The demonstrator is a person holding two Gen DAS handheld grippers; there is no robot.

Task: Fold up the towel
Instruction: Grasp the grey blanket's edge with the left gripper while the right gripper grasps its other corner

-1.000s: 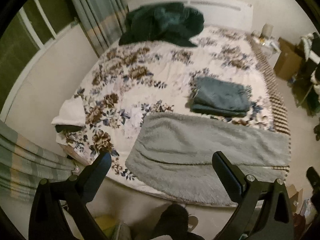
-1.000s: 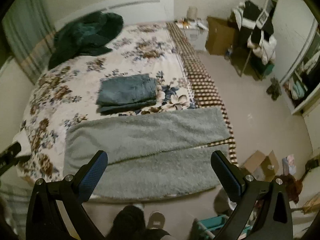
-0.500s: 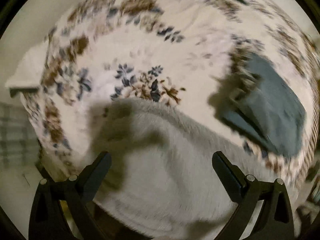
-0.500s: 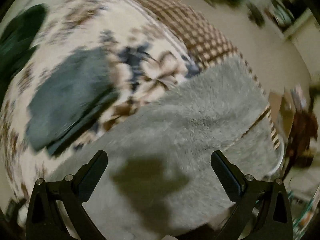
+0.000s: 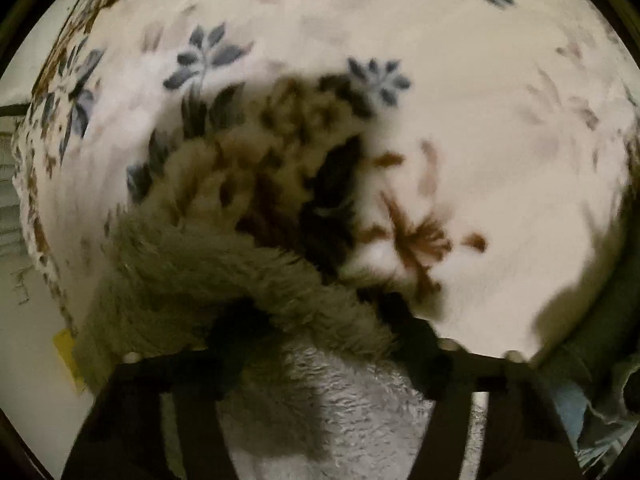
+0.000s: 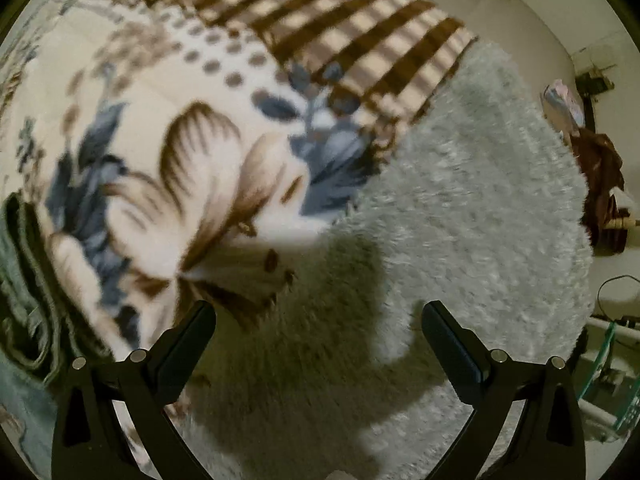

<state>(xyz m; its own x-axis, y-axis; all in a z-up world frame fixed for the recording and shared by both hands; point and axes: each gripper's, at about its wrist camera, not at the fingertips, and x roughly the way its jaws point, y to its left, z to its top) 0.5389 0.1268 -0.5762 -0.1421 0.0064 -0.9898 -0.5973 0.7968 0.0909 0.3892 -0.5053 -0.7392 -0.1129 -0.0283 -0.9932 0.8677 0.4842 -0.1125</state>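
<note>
The fluffy grey towel (image 5: pixel 192 264) lies on the floral bedspread (image 5: pixel 480 120). My left gripper (image 5: pixel 320 320) points down at the towel's far left edge. Its jaws are closing, and a bunched ridge of towel is pinched between the fingers, which are half buried in the pile. In the right wrist view the grey towel (image 6: pixel 480 200) spreads toward the bed's right side. My right gripper (image 6: pixel 318 312) hangs open just above its far edge, with towel and bedspread (image 6: pixel 192 80) under the gap and nothing gripped.
A folded blue-green towel (image 6: pixel 24 280) lies on the bed left of my right gripper; it also shows at the right edge as the folded towel (image 5: pixel 600 360). The bedspread's brown checked border (image 6: pixel 320 20) runs along the bed edge, with floor (image 6: pixel 540 40) and clutter (image 6: pixel 600 168) beyond.
Both grippers dropped from high above the bed down onto the towel's far edge. The left jaws narrowed and bunched up the towel edge. The right jaws stayed wide.
</note>
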